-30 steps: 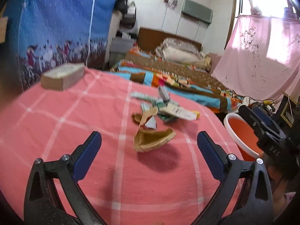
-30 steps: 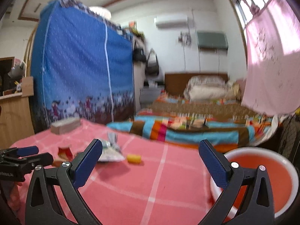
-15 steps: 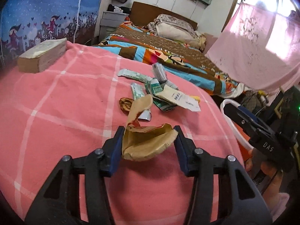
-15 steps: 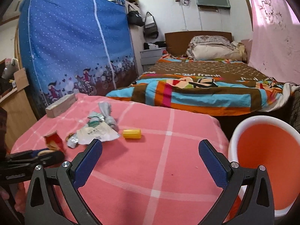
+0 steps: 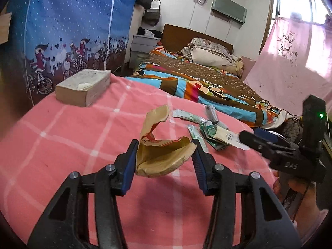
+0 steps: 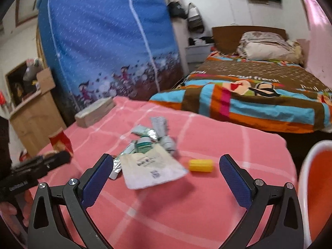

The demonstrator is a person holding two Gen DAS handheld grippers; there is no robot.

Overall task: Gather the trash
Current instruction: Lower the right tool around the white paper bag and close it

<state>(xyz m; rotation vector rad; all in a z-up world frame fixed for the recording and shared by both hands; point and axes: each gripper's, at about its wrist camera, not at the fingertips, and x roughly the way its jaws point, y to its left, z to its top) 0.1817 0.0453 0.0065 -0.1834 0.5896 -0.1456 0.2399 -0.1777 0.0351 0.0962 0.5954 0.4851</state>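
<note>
Left hand-held gripper (image 5: 165, 161) clamped on torn brown paper cup (image 5: 164, 155), held over pink checked bench (image 5: 62, 145) mid-surface. Right hand-held gripper (image 6: 166, 172) jaws wide apart over white paper packet (image 6: 151, 170); yellow cylinder (image 6: 200, 165) beside. Only right view shows orange bucket (image 6: 317, 178) off bench's right edge.

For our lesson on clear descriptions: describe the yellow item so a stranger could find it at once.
Start at the pink checked table before the bed. Beside the litter pile, toward the orange tub, lies a yellow cylinder on its side. It alone is yellow and lies apart from the wrappers.
</note>
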